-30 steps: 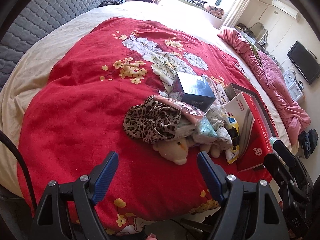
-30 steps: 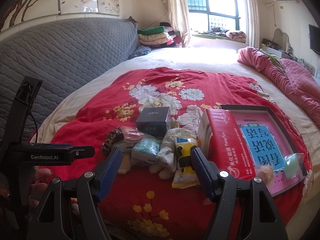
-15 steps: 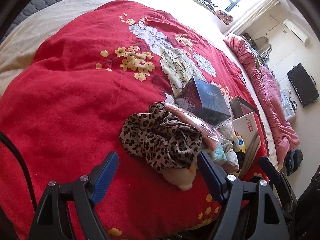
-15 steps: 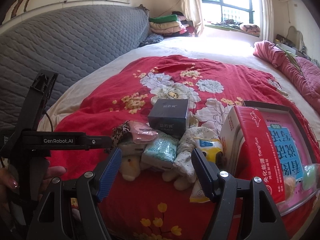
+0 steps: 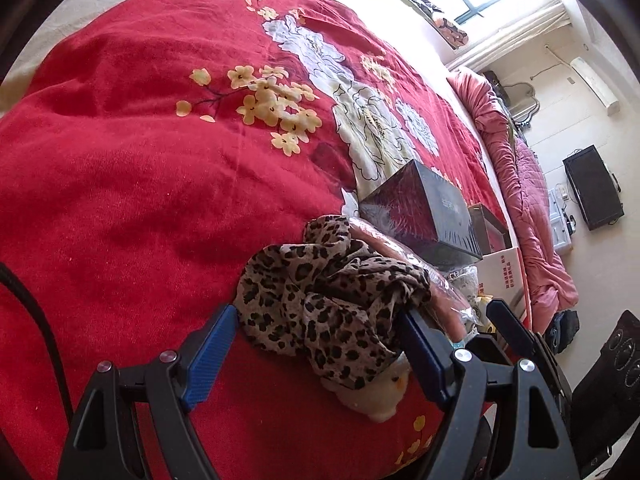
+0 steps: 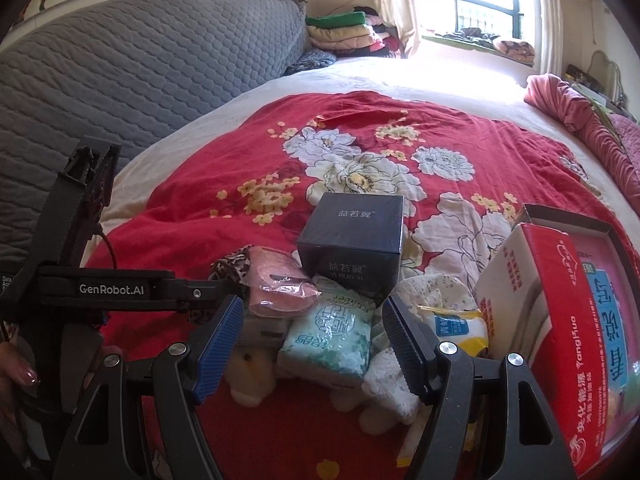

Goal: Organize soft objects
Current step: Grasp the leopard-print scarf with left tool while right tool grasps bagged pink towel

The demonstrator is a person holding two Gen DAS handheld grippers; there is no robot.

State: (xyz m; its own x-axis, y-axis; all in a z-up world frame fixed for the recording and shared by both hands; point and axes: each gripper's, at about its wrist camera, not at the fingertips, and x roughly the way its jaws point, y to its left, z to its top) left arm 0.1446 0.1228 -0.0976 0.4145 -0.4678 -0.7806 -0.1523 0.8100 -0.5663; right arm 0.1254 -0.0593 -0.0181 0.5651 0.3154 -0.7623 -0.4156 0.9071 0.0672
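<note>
A wide bed is spread with a red floral blanket (image 6: pixel 360 152), and everything can be placed from the dark blue box (image 6: pixel 352 240) sitting near its foot. Behind the box the blanket runs bare toward a grey quilted headboard (image 6: pixel 140 80), folded bedding and a bright window; to the box's right a red carton (image 6: pixel 560 320) stands on its edge against an open tray.

The soft things are heaped just in front of the box, probably gathered there to be sorted one by one. To its left front lies a crumpled leopard-print scarf (image 5: pixel 328 300), draped partly over a cream plush toy (image 5: pixel 380 396). Beside the scarf a pink wrapped pack (image 6: pixel 280 284) leans, and directly before the box a pale green tissue pack (image 6: pixel 332 336) rests on the pile.

The left gripper (image 5: pixel 320 356) is spread wide with the scarf lying between its blue pads — nothing is clamped yet, so a pinch on the fabric appears to be the step in hand. The right gripper (image 6: pixel 316 344) is likewise held wide and empty, framing the tissue pack without touching it — seemingly kept ready.
</note>
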